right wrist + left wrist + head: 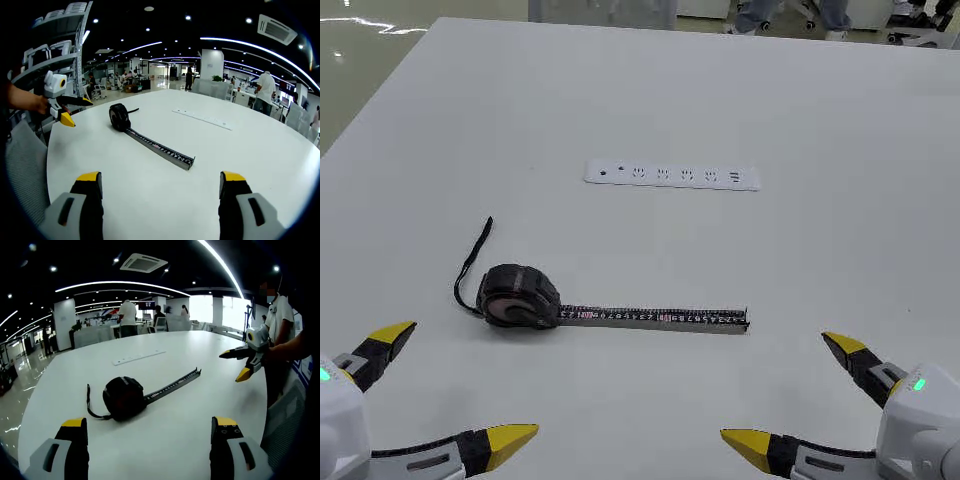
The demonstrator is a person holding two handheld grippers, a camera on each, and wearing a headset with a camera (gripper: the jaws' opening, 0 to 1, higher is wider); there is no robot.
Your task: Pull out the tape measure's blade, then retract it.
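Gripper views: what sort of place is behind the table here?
Most likely a large open-plan office or lab: people stand among desks behind the white table, with strip lights and a ceiling air vent overhead.

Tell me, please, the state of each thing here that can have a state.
tape measure: rests on the table, no gripper touches it.
blade: pulled out, lying flat, not yet retracted.
power strip: nothing plugged in.
left gripper: open, holds nothing.
right gripper: open, holds nothing.
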